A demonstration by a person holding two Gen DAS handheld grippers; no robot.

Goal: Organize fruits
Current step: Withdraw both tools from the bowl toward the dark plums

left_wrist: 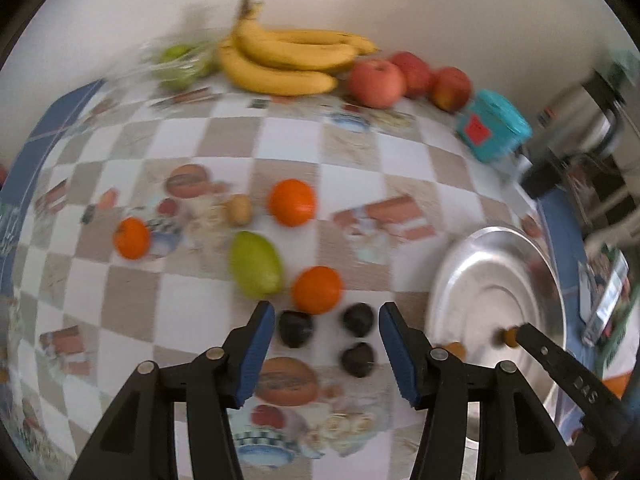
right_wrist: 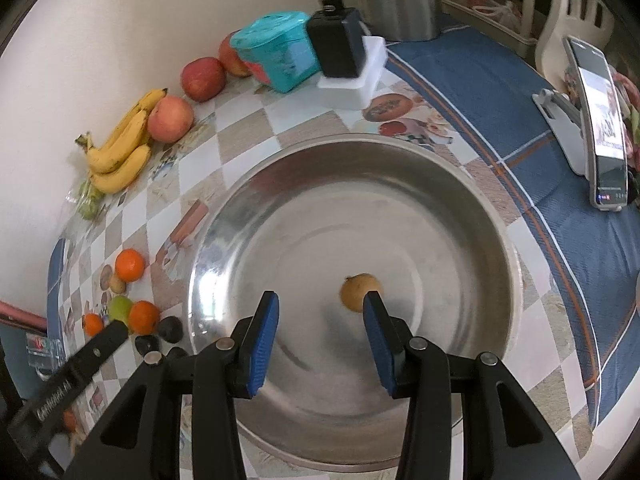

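While the right gripper hangs released over the steel bowl, a small brownish fruit, perhaps a kiwi, lies inside. Lower centre of its frame, the left gripper gapes empty above three dark fruits.

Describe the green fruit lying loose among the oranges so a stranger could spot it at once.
Start at the big steel bowl on the checkered tablecloth, then look to the cluster of loose fruit beside it. Among three oranges and three dark fruits lies a pear: the only green, elongated piece there.

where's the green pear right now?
Left wrist view: the green pear lies on the checkered tablecloth, just left of the nearest orange, beyond the open left gripper.
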